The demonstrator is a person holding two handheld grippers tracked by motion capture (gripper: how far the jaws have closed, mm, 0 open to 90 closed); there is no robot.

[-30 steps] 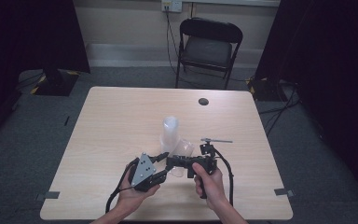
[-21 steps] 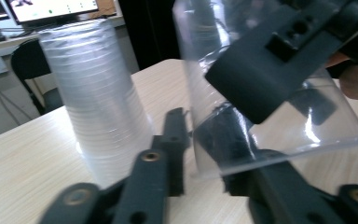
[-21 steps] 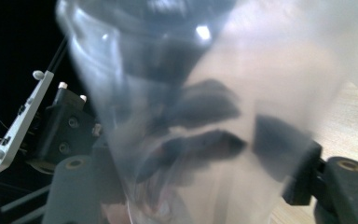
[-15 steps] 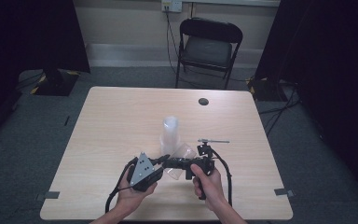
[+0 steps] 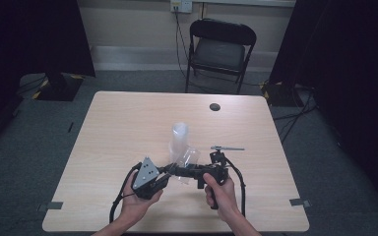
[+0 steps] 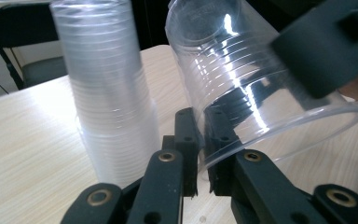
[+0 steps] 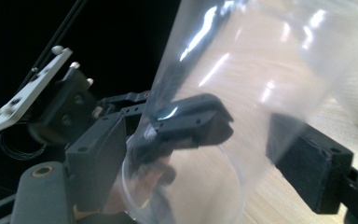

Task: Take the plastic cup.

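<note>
A handover looks to be in hand: the left gripper has its jaws pinched on the rim wall of the clear cup, held above the table near its six o'clock edge, while the right gripper, whose jaws have just been opening, now straddles the cup without pressing. Next, I judge, the right should back off toward three o'clock; the cup stack stands close at twelve o'clock, with open tabletop at nine and three.
</note>
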